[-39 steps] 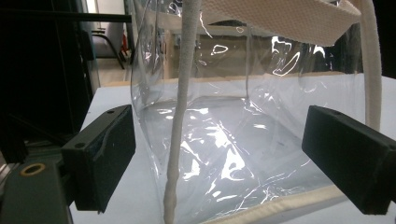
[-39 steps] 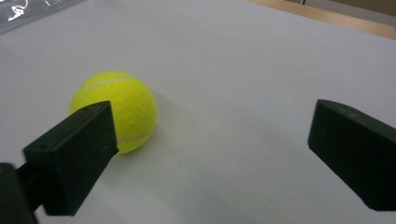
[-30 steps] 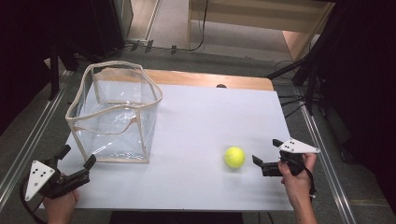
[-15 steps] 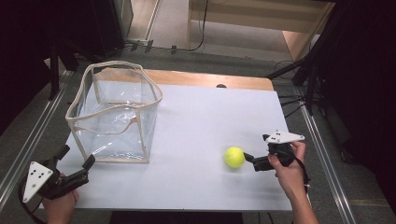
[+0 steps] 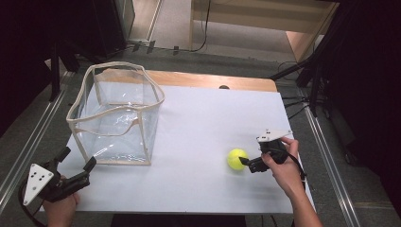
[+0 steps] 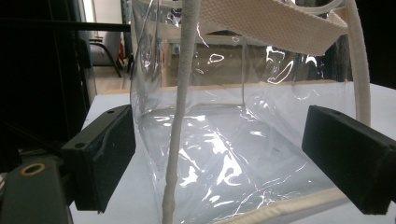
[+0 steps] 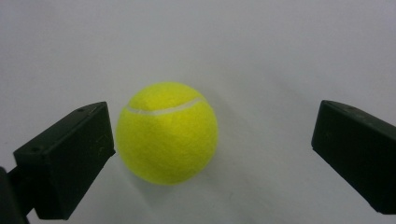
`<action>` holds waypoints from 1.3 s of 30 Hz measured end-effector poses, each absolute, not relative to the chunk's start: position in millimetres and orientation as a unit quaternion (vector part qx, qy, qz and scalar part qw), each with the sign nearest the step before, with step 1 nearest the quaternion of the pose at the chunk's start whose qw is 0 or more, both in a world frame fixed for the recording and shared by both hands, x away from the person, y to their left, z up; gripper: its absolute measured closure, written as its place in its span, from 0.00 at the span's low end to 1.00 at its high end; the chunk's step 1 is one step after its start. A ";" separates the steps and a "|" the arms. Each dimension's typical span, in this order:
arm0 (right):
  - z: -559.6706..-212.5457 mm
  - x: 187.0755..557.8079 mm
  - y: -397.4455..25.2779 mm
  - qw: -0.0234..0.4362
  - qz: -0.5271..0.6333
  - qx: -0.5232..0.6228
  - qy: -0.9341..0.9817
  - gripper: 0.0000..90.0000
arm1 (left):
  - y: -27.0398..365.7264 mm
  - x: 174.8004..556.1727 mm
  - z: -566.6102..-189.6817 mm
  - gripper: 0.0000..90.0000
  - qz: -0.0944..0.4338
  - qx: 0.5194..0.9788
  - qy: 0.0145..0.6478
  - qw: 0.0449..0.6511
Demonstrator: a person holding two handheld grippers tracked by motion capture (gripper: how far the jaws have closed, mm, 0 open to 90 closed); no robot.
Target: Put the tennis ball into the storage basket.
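Observation:
A yellow tennis ball (image 5: 236, 159) lies on the white table (image 5: 203, 123), right of centre near the front. My right gripper (image 5: 247, 163) is open just to the right of it. In the right gripper view the ball (image 7: 166, 133) rests on the table between the spread jaws, almost touching the left one; the right gripper (image 7: 217, 145) holds nothing. A clear plastic bag (image 5: 116, 113) with cream trim stands open at the table's left. My left gripper (image 5: 78, 158) is open at the front left corner, pointed at the bag (image 6: 261, 93), whose near corner seam stands ahead of the left gripper (image 6: 219, 158).
A wooden strip (image 5: 213, 80) runs along the table's far edge. Metal rails (image 5: 28, 142) flank the table on both sides, and cables (image 5: 295, 106) lie on the floor at the far right.
My right gripper has moved left and down to the ball, which now lies between its open jaws. The left gripper, the ball and the bag have stayed put.

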State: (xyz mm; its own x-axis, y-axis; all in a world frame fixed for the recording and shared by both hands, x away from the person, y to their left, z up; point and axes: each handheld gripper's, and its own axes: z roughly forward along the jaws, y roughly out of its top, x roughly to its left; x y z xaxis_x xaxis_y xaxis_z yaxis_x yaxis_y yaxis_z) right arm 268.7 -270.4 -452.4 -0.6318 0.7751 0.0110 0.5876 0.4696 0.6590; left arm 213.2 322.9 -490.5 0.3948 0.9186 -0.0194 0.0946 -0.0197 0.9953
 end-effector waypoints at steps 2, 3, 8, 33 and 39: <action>-452.7 270.2 -269.2 0.145 0.319 0.399 0.848 0.00 | 322.8 213.2 -490.5 0.11 0.364 0.614 0.412 0.566; -453.3 272.9 -266.1 0.138 0.312 0.395 0.853 0.00 | 322.7 213.2 -490.5 0.11 0.364 0.614 0.412 0.566; -454.4 277.1 -259.6 0.122 0.298 0.394 0.861 0.00 | 322.7 213.2 -490.5 0.11 0.365 0.614 0.412 0.566; -464.5 293.0 -235.6 0.061 0.221 0.376 0.898 0.00 | 322.0 213.4 -490.4 0.11 0.366 0.619 0.411 0.561; -468.0 293.9 -232.7 0.053 0.207 0.375 0.902 0.00 | 321.6 213.4 -490.4 0.11 0.366 0.619 0.412 0.560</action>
State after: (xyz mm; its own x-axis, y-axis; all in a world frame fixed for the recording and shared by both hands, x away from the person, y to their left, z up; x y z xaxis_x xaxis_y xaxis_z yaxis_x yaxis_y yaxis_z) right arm 293.9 -232.7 -468.0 -0.7125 0.6990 0.0609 0.6554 0.6320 0.4136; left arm 213.4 321.6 -490.4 0.3927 0.9196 -0.0076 0.0997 -0.0343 0.9944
